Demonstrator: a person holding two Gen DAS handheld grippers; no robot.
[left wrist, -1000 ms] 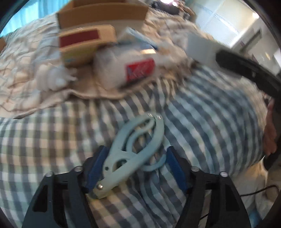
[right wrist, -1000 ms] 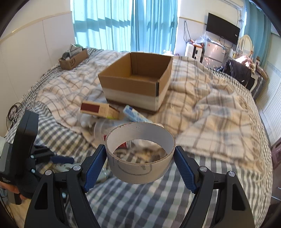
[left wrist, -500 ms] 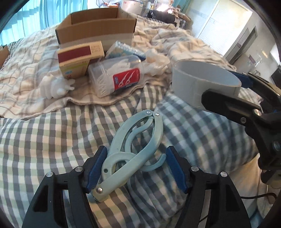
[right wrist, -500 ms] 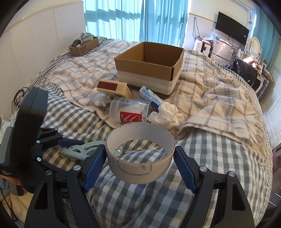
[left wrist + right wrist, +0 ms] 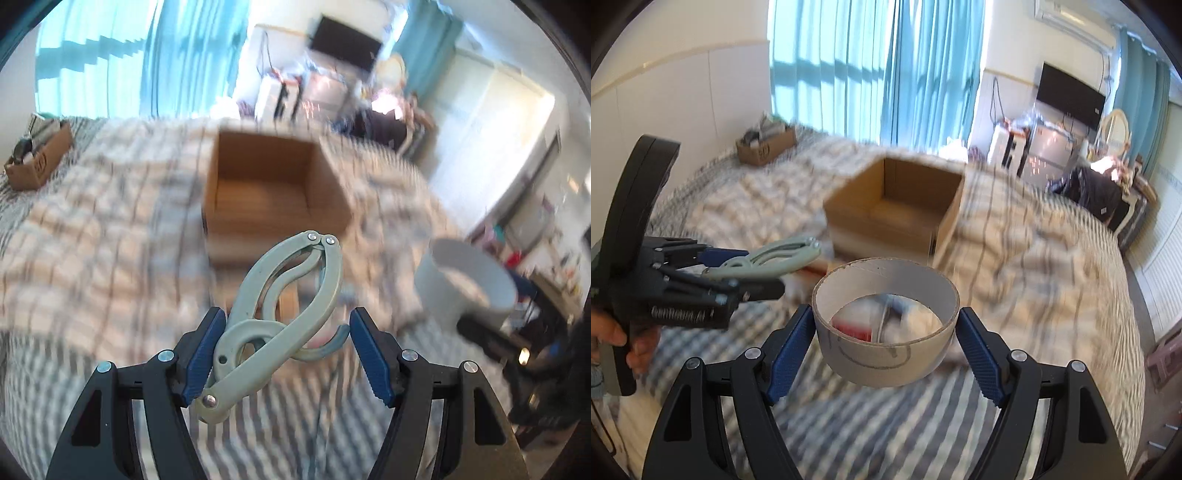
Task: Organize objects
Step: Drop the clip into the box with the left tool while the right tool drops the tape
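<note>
My left gripper (image 5: 284,350) is shut on a pale green plastic clip (image 5: 284,314) and holds it in the air above the bed, in front of an open cardboard box (image 5: 273,199). My right gripper (image 5: 886,332) is shut on a wide cardboard tape ring (image 5: 886,354), also lifted, short of the same box (image 5: 897,214). The left gripper with the clip (image 5: 768,262) shows at the left of the right wrist view. The ring (image 5: 465,280) shows at the right of the left wrist view.
The bed has a grey checked cover (image 5: 849,424) near me and a beige plaid blanket (image 5: 1034,258) further on. Small items lie before the box, blurred. A small cardboard box (image 5: 766,147) with odds and ends sits at the far left. Furniture stands beyond the bed.
Both grippers have risen and tilted up toward the open box. The clip has been lifted off the checked cover. The ring stays held in the right gripper.
</note>
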